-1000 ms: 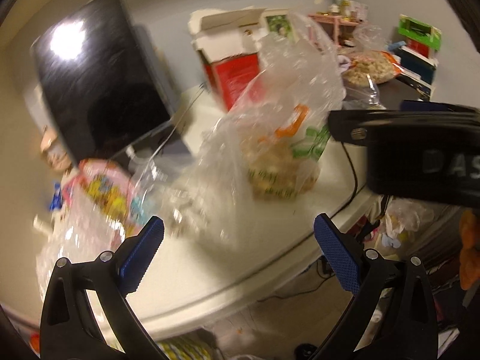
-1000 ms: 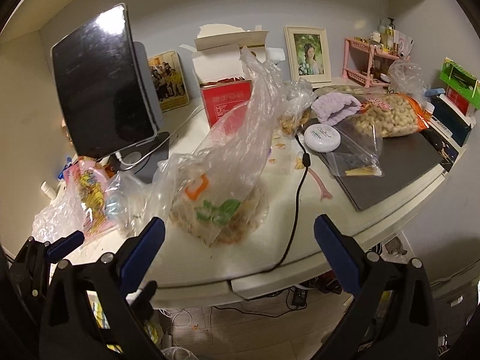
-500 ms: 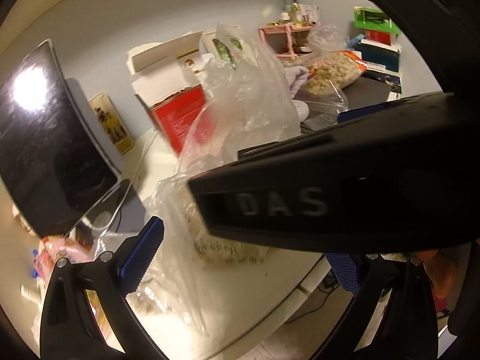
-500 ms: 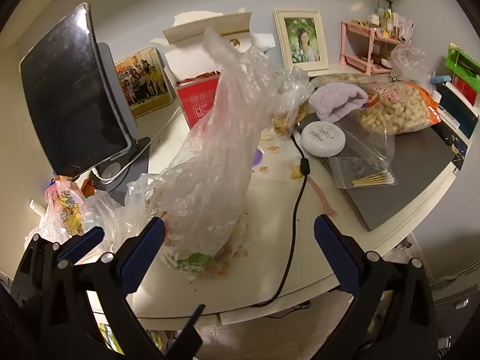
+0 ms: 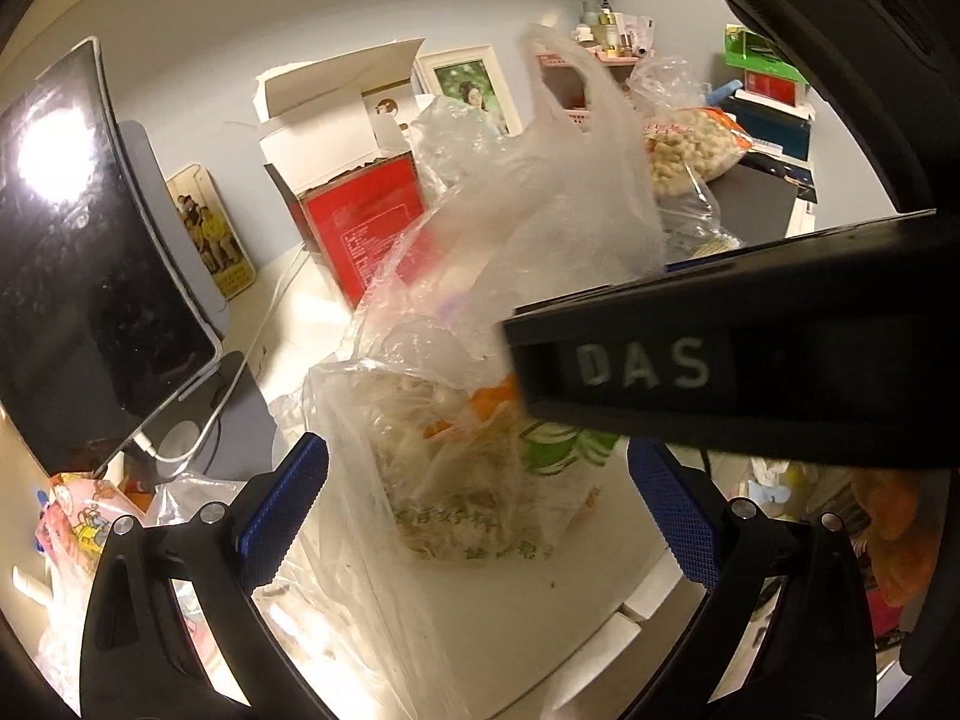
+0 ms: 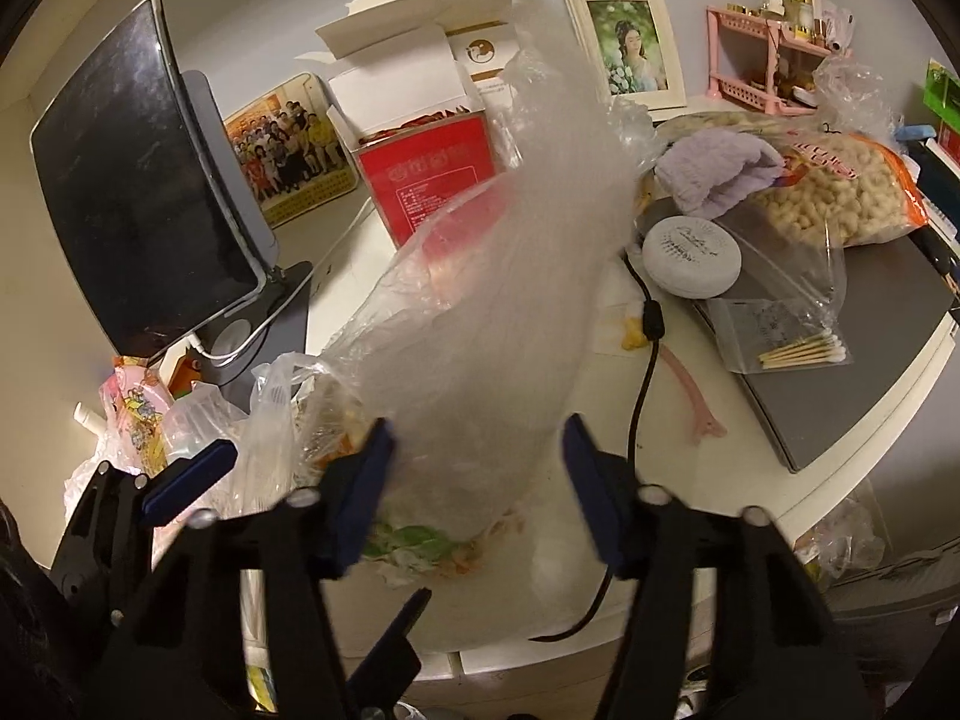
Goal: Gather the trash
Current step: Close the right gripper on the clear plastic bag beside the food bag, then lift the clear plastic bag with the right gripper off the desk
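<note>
- One clear plastic bag (image 6: 480,324) of food scraps stood on the desk (image 6: 672,450).
- One red carton (image 6: 432,168) stood open.
- Two framed photos: one portrait (image 6: 627,45), one group photo (image 6: 288,147).
- One tablet (image 6: 126,204) on a stand.
- One bag of peanuts (image 6: 840,192).
- One round white compact (image 6: 690,249).
- One pink hair clip (image 6: 693,405).
- One packet of cotton swabs (image 6: 780,336).
- One pink shelf rack (image 6: 762,54).
</note>
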### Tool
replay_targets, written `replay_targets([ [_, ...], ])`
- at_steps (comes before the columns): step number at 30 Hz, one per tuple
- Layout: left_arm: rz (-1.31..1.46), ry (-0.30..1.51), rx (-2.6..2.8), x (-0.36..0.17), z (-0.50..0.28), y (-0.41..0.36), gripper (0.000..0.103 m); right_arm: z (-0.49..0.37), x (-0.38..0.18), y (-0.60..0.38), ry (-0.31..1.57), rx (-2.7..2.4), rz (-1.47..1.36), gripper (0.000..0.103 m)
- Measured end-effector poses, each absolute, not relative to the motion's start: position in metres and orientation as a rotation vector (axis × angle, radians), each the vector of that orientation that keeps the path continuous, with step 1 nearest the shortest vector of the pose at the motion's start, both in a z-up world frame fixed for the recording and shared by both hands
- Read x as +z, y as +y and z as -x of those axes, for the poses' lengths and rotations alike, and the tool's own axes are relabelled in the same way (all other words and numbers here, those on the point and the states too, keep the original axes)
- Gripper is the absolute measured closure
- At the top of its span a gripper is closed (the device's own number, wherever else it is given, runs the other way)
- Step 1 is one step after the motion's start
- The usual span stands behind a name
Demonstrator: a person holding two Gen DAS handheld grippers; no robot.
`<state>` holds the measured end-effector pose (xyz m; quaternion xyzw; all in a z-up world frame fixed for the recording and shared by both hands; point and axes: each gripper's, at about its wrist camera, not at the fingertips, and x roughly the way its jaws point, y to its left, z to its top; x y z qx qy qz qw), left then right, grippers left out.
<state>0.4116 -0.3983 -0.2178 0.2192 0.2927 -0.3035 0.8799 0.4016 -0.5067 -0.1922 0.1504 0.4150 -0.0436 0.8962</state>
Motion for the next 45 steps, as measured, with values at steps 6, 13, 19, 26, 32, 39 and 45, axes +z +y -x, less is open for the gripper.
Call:
replay_targets([
  [6, -0.439, 0.628, -0.617, -0.22, -0.427, -0.395, 0.006, -0.405, -0.194, -0.508, 0.859, -0.049, -0.323, 0.092],
  [13, -0.412, 0.634, -0.585, -0.213, -0.427, -0.389, 0.006, -0.402, -0.182, -0.501, 0.822, -0.022, -0.304, 0.098],
  [19, -0.404, 0.609, -0.563, -0.197, -0.419, -0.385, 0.006, -0.395, -0.153, -0.499, 0.754, -0.026, -0.28, 0.098],
  [26, -0.371, 0.577, -0.555, -0.172, -0.41, -0.381, 0.006, -0.384, -0.115, -0.494, 0.688, -0.032, -0.238, 0.098],
  [32, -0.358, 0.551, -0.556, -0.155, -0.397, -0.374, 0.006, -0.369, -0.089, -0.489, 0.649, -0.044, -0.203, 0.098],
  [39, -0.313, 0.554, -0.549, -0.14, -0.382, -0.361, 0.006, -0.347, -0.066, -0.483, 0.602, -0.052, -0.185, 0.098],
  [45, -0.298, 0.55, -0.527, -0.133, -0.36, -0.343, 0.006, -0.328, -0.053, -0.473, 0.579, -0.047, -0.179, 0.098],
])
